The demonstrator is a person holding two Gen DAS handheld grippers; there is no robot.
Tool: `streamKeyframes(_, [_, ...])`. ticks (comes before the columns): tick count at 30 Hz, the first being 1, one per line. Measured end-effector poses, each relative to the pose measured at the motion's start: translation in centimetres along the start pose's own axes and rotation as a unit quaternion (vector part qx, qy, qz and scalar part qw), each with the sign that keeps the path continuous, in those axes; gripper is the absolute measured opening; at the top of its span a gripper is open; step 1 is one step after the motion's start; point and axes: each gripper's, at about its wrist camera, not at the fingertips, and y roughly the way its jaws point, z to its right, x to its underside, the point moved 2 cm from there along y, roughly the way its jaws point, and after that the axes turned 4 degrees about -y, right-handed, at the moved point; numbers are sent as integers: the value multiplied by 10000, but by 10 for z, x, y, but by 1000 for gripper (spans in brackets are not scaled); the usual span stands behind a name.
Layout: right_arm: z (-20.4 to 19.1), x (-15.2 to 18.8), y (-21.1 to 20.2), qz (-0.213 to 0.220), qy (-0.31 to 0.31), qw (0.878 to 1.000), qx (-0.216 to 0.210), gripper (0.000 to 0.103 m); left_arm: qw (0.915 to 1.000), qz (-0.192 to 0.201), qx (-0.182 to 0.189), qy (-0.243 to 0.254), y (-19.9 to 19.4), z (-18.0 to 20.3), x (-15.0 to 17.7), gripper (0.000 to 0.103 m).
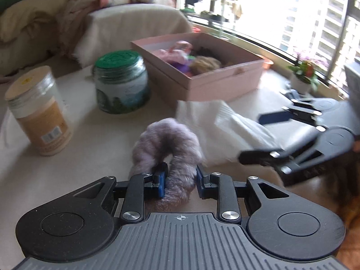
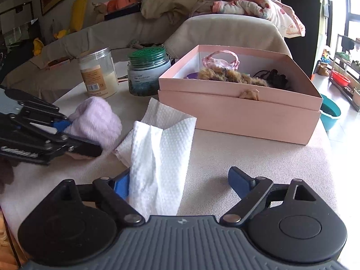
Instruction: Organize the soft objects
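Note:
My left gripper (image 1: 180, 183) is shut on a fluffy lilac scrunchie (image 1: 165, 145), holding it by its near side just above the table. It also shows in the right wrist view (image 2: 96, 121), with the left gripper (image 2: 74, 135) at the left. My right gripper (image 2: 178, 185) is open over a crumpled white paper towel (image 2: 159, 155), which lies against its left finger. The right gripper also shows in the left wrist view (image 1: 254, 137), beside the towel (image 1: 227, 123). An open pink box (image 2: 238, 110) holds a brown furry item, a pink scrunchie and dark items.
A green-lidded jar (image 2: 147, 72) and a clear canister of powder (image 2: 99, 72) stand left of the box. The table (image 2: 258, 168) has a beige cloth. A covered sofa with blankets lies behind. A potted plant (image 1: 302, 74) sits by the window.

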Motion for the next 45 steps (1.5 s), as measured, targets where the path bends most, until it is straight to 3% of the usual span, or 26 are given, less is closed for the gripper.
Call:
streamKeyframes(6, [-9, -12, 13, -102, -269, 9995, -90, 88, 10000, -9, 31, -32, -3, -6, -1, 26])
streamKeyframes(8, [-14, -17, 21, -141, -408, 9990, -148, 82, 10000, -41, -19, -10, -6, -4, 1, 25])
streamKeyframes(10, [-22, -23, 24, -180, -594, 9980, -154, 64, 10000, -56, -40, -4, -7, -3, 2, 24])
streamKeyframes(12, [-28, -29, 19, -311, -679, 9969, -247, 24, 10000, -82, -41, -25, -9, -1, 4, 23])
streamKeyframes(14, [-30, -36, 3, -207, -698, 9969, -296, 13, 10000, -87, -32, -5, -10, 0, 7, 22])
streamKeyframes(19, [-11, -48, -65, 241, -383, 9984, -324, 11, 10000, -41, 14, 74, -12, 6, 14, 21])
streamKeyframes(26, [13, -42, -155, 1284, -250, 9911, 234, 11, 9988, -179, -318, -311, 1, 8, 14, 25])
streamKeyframes(30, [16, -30, -156, 1192, -218, 9923, 258, 11, 9988, -217, -251, -365, 1, 4, 13, 25])
streamKeyframes(34, [20, -23, -147, 1009, -157, 9943, 323, 11, 9990, 83, -219, -380, -2, 4, 24, 23])
streamKeyframes(38, [30, -21, -151, 1092, -44, 9929, 480, 11, 9982, 171, -28, -567, -12, 8, 29, 22])
streamKeyframes(41, [36, -21, -155, 1200, 30, 9913, 536, 11, 9979, 179, 233, -580, -23, 20, 19, 21])
streamKeyframes(45, [42, -20, -161, 1347, 167, 9894, 518, 11, 9957, 487, 722, -314, -43, 41, -19, 21])
